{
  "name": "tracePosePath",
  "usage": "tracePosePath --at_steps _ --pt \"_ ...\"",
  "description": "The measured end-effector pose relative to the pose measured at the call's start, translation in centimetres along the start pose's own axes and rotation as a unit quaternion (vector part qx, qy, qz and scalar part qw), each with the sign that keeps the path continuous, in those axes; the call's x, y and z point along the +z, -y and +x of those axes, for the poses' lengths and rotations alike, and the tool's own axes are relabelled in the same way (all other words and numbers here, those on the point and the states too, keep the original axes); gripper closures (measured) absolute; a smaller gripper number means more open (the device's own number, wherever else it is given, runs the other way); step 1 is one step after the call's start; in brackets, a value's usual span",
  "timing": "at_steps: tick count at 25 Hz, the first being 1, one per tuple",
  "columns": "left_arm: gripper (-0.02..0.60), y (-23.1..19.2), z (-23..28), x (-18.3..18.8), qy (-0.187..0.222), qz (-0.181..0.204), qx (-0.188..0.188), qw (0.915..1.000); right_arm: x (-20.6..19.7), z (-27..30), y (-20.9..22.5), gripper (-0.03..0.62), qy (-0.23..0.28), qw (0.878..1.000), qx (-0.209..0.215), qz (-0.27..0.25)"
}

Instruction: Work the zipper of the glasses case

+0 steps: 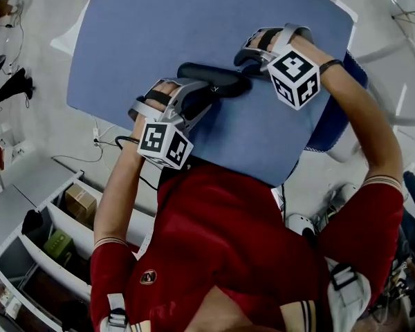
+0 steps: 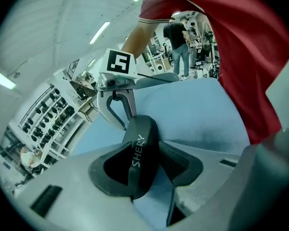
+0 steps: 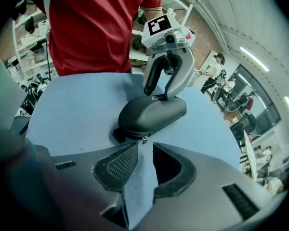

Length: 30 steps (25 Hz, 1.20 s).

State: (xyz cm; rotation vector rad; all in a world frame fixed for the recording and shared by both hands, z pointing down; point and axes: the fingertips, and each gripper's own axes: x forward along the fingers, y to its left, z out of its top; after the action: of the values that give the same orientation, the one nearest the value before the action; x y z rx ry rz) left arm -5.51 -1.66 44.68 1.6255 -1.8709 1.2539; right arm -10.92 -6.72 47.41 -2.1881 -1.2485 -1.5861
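Glasses case (image 1: 214, 78) lies on the blue table (image 1: 194, 19), with one end clamped between the jaws of the left gripper (image 2: 147, 162). The right gripper (image 3: 143, 153) hovers at the other end, jaws slightly apart and empty, with the zipper pull (image 3: 144, 139) just ahead of their tips.

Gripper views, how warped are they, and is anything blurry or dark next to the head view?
Left gripper view: strong fisheye, black corners, bowed ceiling lights; the black zippered glasses case is sharp, its white lettering legible. Right gripper view: same fisheye; case sharp, lower left corner a dark blur. Head view: dimmer, milder bending, no glare on the blue tabletop.
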Motion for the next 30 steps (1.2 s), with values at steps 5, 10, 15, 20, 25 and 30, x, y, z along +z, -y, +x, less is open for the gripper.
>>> tracePosePath --at_steps 5,10,15,20,25,30 --pt "0.416 -0.2 0.0 0.1 0.001 -0.006 0.002 1.0000 0.5 0.1 -0.2 0.511 -0.014 0.996 0.037 -0.084" --pt "0.416 -0.3 0.0 0.0 0.002 -0.011 0.007 0.9999 0.6 0.0 -0.1 0.568 -0.025 0.989 0.051 -0.136" --pt "0.416 -0.6 -0.1 -0.3 0.001 -0.011 0.008 0.9999 0.2 -0.3 0.1 0.568 -0.021 0.993 0.050 -0.104" --pt "0.416 -0.9 0.1 -0.5 0.001 -0.014 0.008 0.9999 -0.5 -0.6 0.4 0.566 -0.016 0.996 0.039 -0.085" --pt "0.416 -1.0 0.3 -0.4 0.001 -0.012 0.009 0.9999 -0.5 -0.4 0.3 0.566 -0.009 0.996 0.041 -0.078" --pt "0.416 -1.2 0.3 -0.5 0.000 -0.013 0.007 0.9999 -0.6 -0.7 0.3 0.574 -0.005 0.997 0.047 -0.059"
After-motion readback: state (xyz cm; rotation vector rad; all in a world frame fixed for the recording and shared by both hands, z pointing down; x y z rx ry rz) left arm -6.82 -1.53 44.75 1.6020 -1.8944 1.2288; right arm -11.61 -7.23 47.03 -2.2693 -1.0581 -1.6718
